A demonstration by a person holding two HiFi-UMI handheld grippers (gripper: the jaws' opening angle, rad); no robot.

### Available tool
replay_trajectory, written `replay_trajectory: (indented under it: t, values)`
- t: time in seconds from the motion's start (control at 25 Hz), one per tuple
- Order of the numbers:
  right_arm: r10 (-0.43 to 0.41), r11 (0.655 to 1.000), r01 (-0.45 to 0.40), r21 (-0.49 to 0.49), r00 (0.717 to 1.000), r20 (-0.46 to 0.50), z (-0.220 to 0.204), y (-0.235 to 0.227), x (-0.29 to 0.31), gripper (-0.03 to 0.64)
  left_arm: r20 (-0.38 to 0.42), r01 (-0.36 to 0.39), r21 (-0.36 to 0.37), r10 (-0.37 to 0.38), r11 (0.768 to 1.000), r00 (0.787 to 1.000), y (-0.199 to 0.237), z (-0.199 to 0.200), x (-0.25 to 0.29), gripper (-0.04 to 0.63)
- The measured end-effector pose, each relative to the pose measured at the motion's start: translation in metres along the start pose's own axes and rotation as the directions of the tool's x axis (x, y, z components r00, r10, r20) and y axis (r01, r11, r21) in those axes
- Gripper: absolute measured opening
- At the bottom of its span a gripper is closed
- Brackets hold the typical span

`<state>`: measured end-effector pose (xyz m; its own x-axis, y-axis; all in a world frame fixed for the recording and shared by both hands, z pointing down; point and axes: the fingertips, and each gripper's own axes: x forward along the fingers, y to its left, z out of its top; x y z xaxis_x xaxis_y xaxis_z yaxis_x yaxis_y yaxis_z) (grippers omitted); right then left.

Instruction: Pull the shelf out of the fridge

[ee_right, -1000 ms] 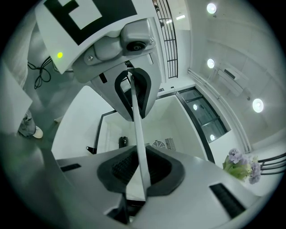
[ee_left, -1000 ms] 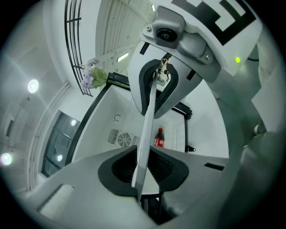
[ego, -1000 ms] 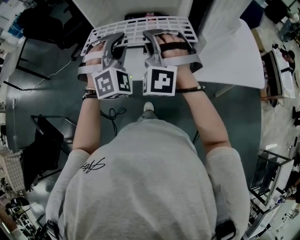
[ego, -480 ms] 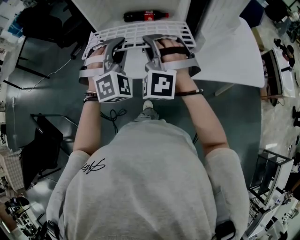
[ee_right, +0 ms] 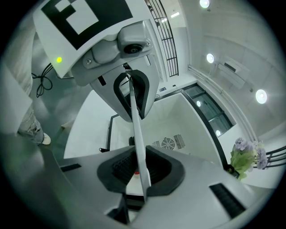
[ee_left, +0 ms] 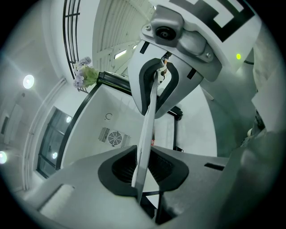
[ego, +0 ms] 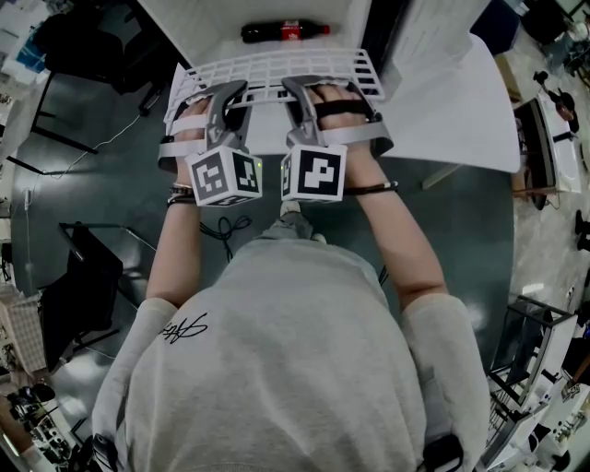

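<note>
White plastic grid shelf hangs level just in front of the fridge, its far edge at the fridge mouth and its near rim toward the person; whether the far edge is resting on the fridge's side rails cannot be told from the head view. Left tool grips the near rim on the side away from the fridge door; right tool grips the same rim on the door side, the two close together near the rim's middle. Left gripper view: left tool has its jaws drawn in narrow on the rim, which shows edge-on as a thin white strip pressed between the ribbed pads. Right gripper view: the same, right tool clamped narrow on the white strip. Each of these views also shows the other tool on the strip further along. Marker cubes, left and right, sit side by side on the person's side of the shelf. Inside the fridge, beyond the shelf, a dark cola bottle with a red label lies on its side on the white floor. A round fan grille is set in the fridge's inner back wall. The fridge door stands open. Dark grey floor below the fridge, with a black cable and one light shoe.
</note>
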<state>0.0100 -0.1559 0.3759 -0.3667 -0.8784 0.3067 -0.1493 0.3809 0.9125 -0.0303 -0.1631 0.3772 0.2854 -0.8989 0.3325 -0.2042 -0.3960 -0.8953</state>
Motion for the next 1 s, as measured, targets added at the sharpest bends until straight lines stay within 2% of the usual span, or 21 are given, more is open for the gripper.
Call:
replay_trajectory:
  t: [1.0]
  values:
    - [-0.001, 1.000, 0.001, -0.008, 1.000, 0.002, 0.0002, 0.0070, -0.0042, 0.051, -0.007, 0.006, -0.007, -0.006, 1.000, 1.000, -0.0087, -0.0005, -0.0040, 0.063]
